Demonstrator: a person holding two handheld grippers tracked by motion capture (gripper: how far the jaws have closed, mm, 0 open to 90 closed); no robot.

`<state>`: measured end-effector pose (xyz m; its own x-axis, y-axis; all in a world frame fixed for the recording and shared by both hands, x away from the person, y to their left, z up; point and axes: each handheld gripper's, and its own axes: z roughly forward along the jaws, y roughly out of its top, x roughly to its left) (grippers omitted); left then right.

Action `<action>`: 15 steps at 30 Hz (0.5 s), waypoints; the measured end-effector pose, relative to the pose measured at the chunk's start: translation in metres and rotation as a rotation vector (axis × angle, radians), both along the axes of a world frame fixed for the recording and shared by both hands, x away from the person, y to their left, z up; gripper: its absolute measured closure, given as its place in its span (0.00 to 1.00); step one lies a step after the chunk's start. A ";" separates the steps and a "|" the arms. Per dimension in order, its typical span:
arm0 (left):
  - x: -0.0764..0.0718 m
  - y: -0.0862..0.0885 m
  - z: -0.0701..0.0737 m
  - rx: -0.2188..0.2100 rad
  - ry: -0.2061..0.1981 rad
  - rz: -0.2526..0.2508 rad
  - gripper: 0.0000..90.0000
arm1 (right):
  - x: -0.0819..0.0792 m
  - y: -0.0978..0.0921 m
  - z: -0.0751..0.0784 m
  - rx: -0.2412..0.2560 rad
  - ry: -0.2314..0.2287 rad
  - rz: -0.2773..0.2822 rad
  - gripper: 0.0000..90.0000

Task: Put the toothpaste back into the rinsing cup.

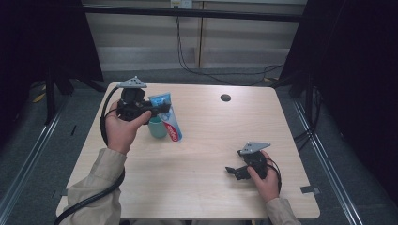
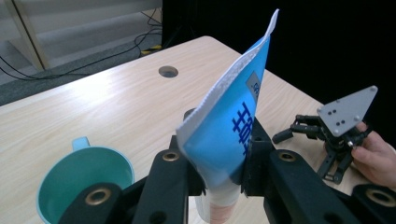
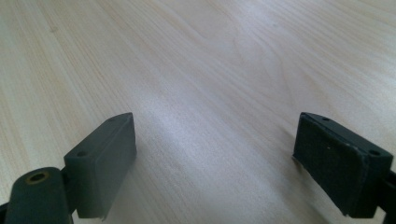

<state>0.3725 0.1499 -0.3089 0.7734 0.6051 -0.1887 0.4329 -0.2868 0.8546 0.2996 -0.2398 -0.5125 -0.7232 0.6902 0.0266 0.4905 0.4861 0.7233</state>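
Left gripper (image 2: 219, 177), upper left of the high view, is clamped on a blue toothpaste tube (image 2: 229, 126), both jaws pressing the tube's lower body. Right gripper (image 1: 234, 171) rests low on the table (image 1: 206, 140) at lower right, jaws spread wide, nothing between them; its own view looks along bare wood grain (image 3: 196, 70).

Tube position: held in the air just beside a teal cup (image 1: 157, 127), left of centre in the high view. In the left gripper view the cup (image 2: 79, 182) sits at lower left, mouth open and apparently empty.

Orientation: long axis runs steeply, leaning toward the upper right of the left gripper view. Crimped flat end (image 2: 271, 23) points up; the cap end points down, below the jaws, and is partly hidden. Likely step: standing the tube in the cup.

Risks, as judged:
- Grip is on soft, tapered plastic; the tube could slide or pivot between the jaws.
- Cap end sits off to the side of the cup mouth; lowering without shifting over would hit the rim or tip the light cup.
- Hard squeezing could force paste out.
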 end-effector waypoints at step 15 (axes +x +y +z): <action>0.015 0.006 0.010 -0.024 -0.001 0.050 0.84 | 0.000 0.000 0.000 0.000 -0.002 0.001 0.14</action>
